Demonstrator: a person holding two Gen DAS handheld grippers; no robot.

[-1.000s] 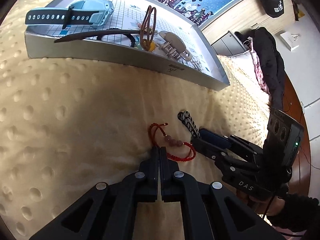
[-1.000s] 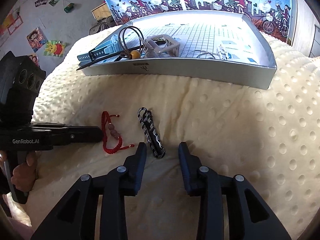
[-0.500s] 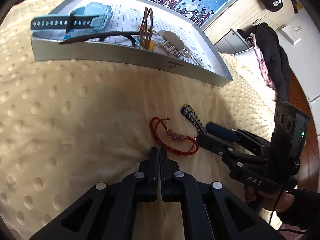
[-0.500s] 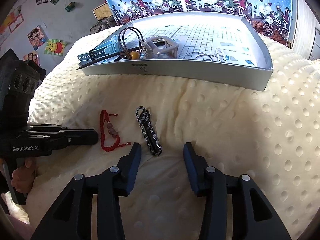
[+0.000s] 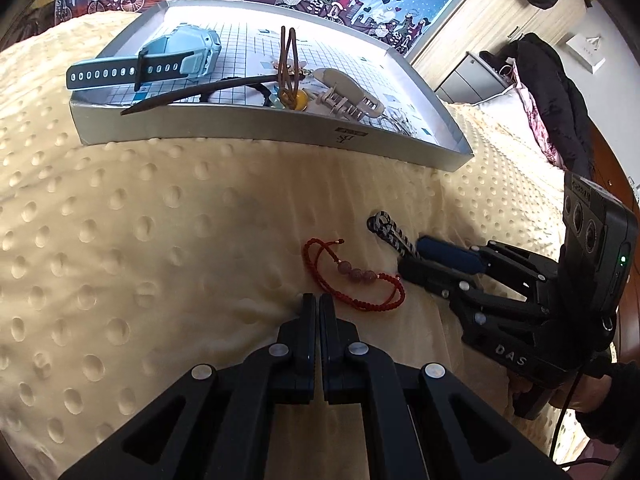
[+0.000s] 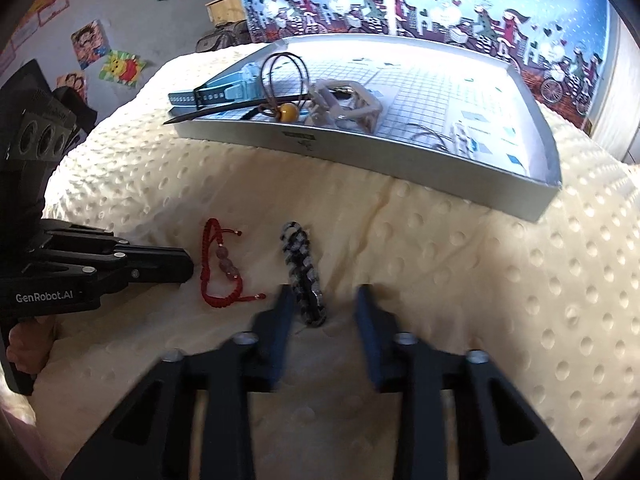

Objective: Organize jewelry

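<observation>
A red cord bracelet (image 5: 354, 278) (image 6: 222, 266) with pink beads lies on the cream dotted blanket. Beside it lies a black-and-white braided bracelet (image 6: 304, 276) (image 5: 390, 234). My left gripper (image 5: 317, 302) (image 6: 188, 266) is shut and empty, its tips just left of the red bracelet. My right gripper (image 6: 326, 294) (image 5: 416, 258) is open, with the near end of the braided bracelet between its fingers, nearer the left one. The grey tray (image 5: 248, 130) (image 6: 420, 168) behind holds a blue watch (image 5: 160, 62) (image 6: 224, 88), hair ties and a beige hair claw (image 5: 348, 94).
A dark hair stick (image 5: 192, 94) pokes out over the tray's near left rim. Dark clothes (image 5: 556, 92) hang at the right beyond the bed. A patterned blue wall hanging (image 6: 420, 4) rises behind the tray.
My right gripper has slid forward so its open fingers now flank the braided bracelet's near end. My left gripper has drawn back slightly from the red bracelet and stays shut.
</observation>
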